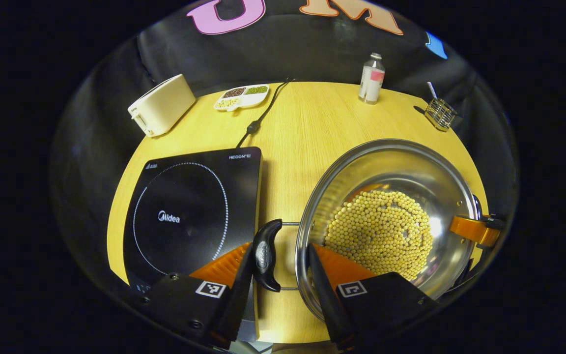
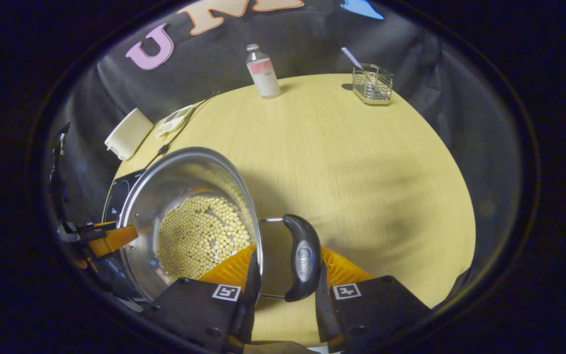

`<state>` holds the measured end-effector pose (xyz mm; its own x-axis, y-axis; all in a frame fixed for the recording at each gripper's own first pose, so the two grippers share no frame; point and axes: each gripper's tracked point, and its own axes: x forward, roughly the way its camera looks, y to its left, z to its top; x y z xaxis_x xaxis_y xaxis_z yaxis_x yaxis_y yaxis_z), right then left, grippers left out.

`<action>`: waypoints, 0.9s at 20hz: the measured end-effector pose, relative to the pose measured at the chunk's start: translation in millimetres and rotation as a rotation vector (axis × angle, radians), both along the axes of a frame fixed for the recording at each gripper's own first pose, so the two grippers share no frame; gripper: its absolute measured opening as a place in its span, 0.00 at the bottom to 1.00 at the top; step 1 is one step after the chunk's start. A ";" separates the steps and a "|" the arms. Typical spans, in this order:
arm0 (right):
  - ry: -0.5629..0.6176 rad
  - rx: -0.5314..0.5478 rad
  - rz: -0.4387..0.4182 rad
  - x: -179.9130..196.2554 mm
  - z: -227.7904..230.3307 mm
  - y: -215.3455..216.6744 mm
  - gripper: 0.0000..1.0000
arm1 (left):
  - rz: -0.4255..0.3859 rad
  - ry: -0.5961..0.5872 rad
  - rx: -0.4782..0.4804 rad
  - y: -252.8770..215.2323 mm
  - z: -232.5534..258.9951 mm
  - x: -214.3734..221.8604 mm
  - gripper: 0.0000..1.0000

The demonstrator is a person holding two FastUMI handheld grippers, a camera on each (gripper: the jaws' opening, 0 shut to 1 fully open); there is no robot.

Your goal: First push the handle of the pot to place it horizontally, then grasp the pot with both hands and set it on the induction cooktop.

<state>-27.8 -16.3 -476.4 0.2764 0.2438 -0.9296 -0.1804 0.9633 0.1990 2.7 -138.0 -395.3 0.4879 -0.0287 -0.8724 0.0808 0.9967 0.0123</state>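
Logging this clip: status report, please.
Both grippers straddling the pot's side handles, jaws open. Pot beside cooktop. Path clear.

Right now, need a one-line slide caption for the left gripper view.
Left gripper straddles the handle and rim of the bean-filled pot, beside the induction cooktop.

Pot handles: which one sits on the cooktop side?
The handle between the left gripper's fingers: it sticks out toward the cooktop. The other handle faces bare table.
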 end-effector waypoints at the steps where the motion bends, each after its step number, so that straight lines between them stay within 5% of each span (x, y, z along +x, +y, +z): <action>1: -0.005 -0.003 -0.016 -0.8 3.4 5.3 0.48 | -0.012 0.006 -0.001 4.5 3.0 3.9 0.70; 11: -0.041 -0.028 -0.165 -21.4 43.7 71.7 0.47 | -0.155 0.013 -0.002 72.8 35.5 44.7 0.68; 18: -0.064 -0.026 -0.148 -27.3 59.1 137.1 0.47 | -0.143 0.005 -0.014 137.6 39.7 54.7 0.68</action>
